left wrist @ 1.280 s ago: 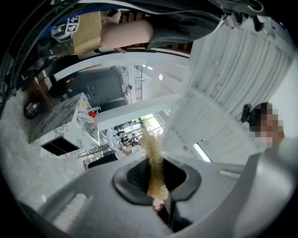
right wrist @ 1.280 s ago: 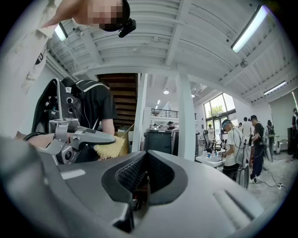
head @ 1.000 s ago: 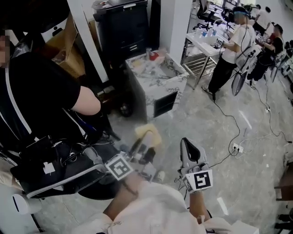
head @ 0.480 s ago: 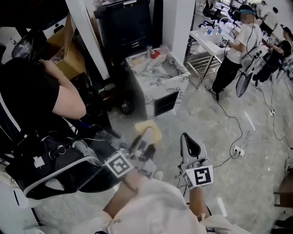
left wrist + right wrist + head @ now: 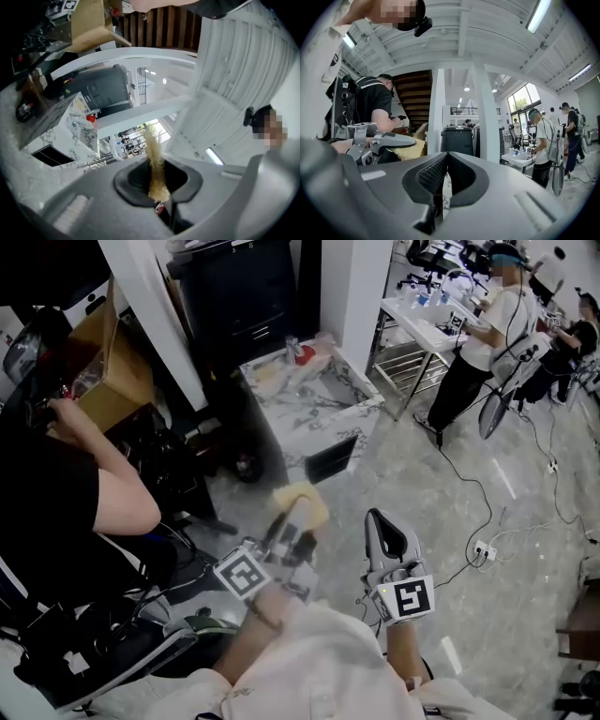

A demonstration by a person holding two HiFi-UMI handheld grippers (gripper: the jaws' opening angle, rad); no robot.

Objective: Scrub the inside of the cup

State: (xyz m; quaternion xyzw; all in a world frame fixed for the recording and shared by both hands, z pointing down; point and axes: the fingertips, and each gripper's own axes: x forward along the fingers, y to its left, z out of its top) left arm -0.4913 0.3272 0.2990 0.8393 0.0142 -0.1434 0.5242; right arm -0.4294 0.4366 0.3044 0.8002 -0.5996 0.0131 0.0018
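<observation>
between left hand-held gripper (image 5: 157, 182) jaws, half-hidden sponge (image 5: 153, 153)

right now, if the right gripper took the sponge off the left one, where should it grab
Grip the free end of the sponge sticking out past the fingers of the left gripper. It is pinched flat, a thin slab, so the right gripper, shut and empty, should probably open and close across its flat faces from the right.
</observation>
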